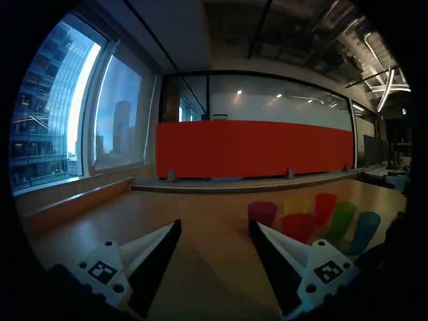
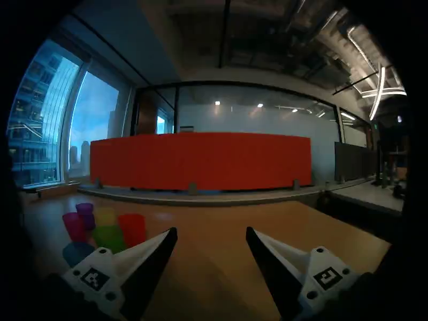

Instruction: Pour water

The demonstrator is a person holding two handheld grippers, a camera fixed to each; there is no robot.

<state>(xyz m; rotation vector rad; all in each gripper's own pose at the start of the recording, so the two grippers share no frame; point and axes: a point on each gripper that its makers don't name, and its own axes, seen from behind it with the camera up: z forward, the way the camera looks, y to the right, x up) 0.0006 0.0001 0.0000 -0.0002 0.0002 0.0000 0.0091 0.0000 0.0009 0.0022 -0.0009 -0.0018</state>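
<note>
Left claw [image 1: 214,224] wide open, holding nothing. Right claw [image 2: 211,231] wide open, empty. Coloured cups [image 1: 325,206] stand clustered on the wooden counter [image 1: 203,211], short of its far edge.

Six coloured cups [image 1: 298,224], one wooden table [image 1: 208,216], one red partition [image 1: 251,148].

**Left gripper view.** The camera sits behind the left gripper [image 1: 214,222], low over the wooden table [image 1: 160,208]. It faces along the fingers toward the orange partition [image 1: 251,147] at the table's far edge. The coloured cups [image 1: 315,216] stand near, ahead and to the right of the fingers.

**Right gripper view.** The camera is mounted equally low behind the right gripper [image 2: 210,230], on a similar heading. Here the coloured cups [image 2: 101,227] lie ahead and to the left of its fingers.

**Shared field.** Both views share the table, cups, partition [image 2: 198,160] and the windows [image 1: 117,123] at far left.
</note>
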